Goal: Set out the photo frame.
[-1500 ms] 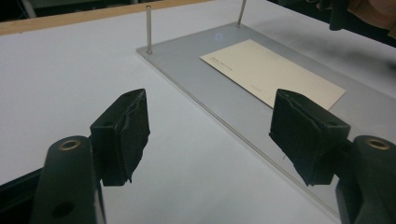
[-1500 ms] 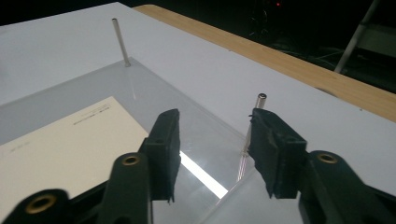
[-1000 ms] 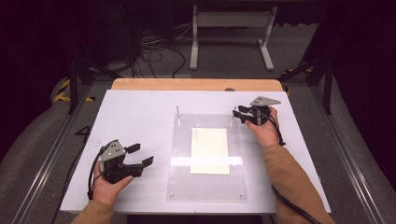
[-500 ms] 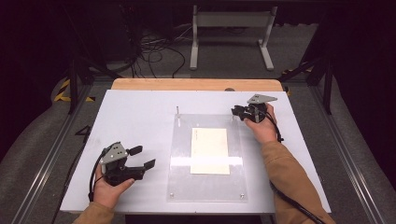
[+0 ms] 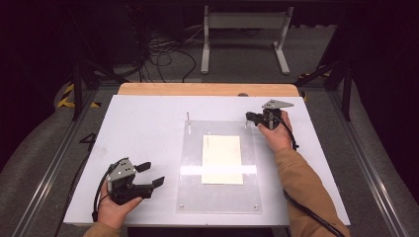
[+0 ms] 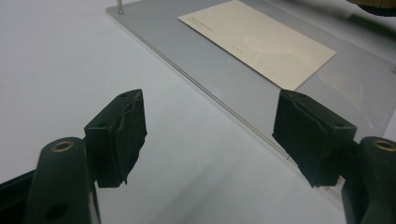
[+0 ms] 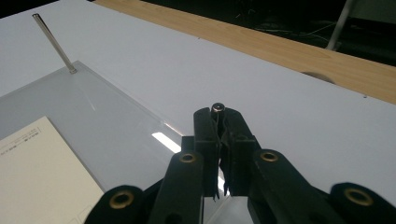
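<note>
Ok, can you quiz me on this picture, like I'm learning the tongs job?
1. True or false: the left tongs are open.
2. What do the right tongs pinch? A tape, B pin, C cup.
3. What colour is the card?
Key: 1 true; 2 B; 3 cream.
</note>
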`<state>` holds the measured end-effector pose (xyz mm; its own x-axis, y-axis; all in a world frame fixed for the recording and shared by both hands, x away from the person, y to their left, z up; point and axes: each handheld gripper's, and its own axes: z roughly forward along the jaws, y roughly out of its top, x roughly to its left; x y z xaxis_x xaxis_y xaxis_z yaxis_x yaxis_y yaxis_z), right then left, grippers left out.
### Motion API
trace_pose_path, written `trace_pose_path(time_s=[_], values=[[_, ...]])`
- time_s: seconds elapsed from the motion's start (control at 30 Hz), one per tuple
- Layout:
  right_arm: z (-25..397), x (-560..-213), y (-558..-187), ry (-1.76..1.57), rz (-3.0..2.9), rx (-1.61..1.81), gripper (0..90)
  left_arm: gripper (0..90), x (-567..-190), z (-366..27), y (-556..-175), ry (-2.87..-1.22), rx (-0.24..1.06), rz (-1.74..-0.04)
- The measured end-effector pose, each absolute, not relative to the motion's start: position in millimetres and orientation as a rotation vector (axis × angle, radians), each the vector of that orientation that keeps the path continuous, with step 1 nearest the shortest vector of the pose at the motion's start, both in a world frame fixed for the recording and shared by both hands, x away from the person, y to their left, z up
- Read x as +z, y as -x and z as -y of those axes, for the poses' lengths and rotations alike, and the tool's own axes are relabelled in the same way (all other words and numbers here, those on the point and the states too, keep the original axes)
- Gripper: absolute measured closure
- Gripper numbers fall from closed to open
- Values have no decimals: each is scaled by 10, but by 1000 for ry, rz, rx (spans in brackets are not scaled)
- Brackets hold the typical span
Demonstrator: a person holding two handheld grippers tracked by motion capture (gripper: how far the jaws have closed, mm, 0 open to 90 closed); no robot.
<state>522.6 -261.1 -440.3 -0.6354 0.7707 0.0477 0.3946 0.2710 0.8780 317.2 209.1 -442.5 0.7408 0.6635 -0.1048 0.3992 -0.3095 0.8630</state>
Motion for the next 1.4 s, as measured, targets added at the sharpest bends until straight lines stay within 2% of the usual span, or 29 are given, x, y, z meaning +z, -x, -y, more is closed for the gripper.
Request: trace_pose_path(time_s=[0.83, 0.93, 1.03, 1.4], values=[[2606, -4428, -5355, -1286, -2106, 1383, 860, 259, -4451, -2016, -3233, -1969, 322, -804], [2605, -4430, -5358, -1290, -2103, 1385, 859, 278, -4455, -2011, -3221, -1981, 349, -788], [2593, -4413, -5375, -1320, -2108, 1370, 860, 349, -4450, -2000, -3207, -1994, 369, -758], [2592, -4403, -5410, -1356, -2110, 1367, 860, 351, -4485, -1905, -3164, -2061, 432, -664]])
